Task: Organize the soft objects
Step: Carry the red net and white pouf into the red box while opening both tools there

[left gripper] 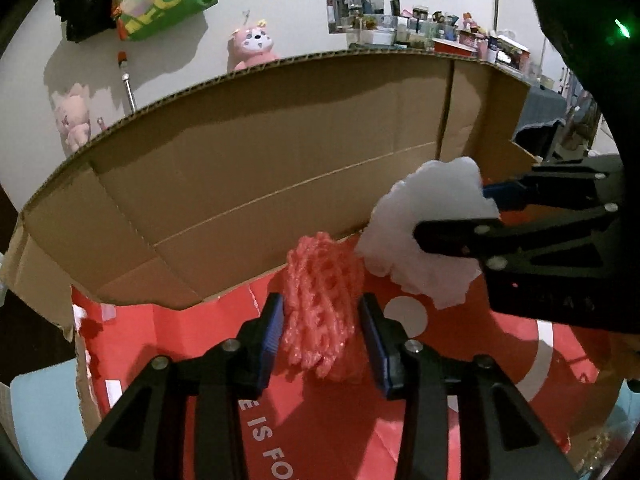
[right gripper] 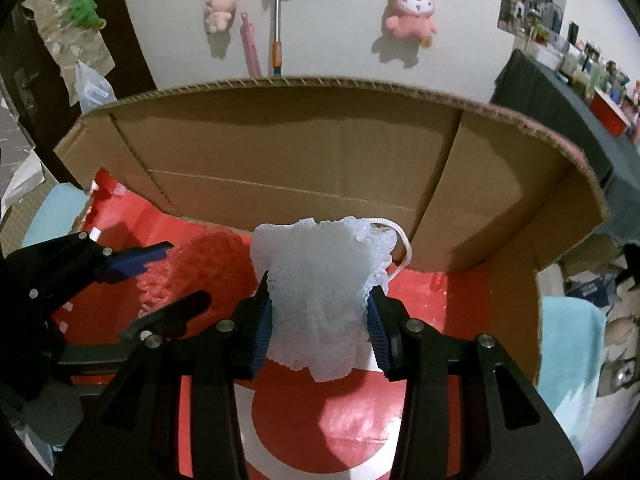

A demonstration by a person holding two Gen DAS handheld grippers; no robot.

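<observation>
My left gripper [left gripper: 322,320] is shut on a red foam net [left gripper: 322,312], held over the red floor of a cardboard box [left gripper: 256,184]. My right gripper [right gripper: 318,316] is shut on a white mesh pouf [right gripper: 320,292] with a white cord loop, held over the same box [right gripper: 288,160]. In the left wrist view the white pouf [left gripper: 424,240] and right gripper [left gripper: 456,224] sit just right of the red net. In the right wrist view the left gripper [right gripper: 160,276] and the red net [right gripper: 192,264] show at left.
The box's tall cardboard walls [right gripper: 500,200] rise at the back and right. Pink plush toys [right gripper: 412,12] hang on the wall behind. A cluttered table [left gripper: 440,36] stands at the back right. Light blue cloth [right gripper: 568,344] lies outside the box.
</observation>
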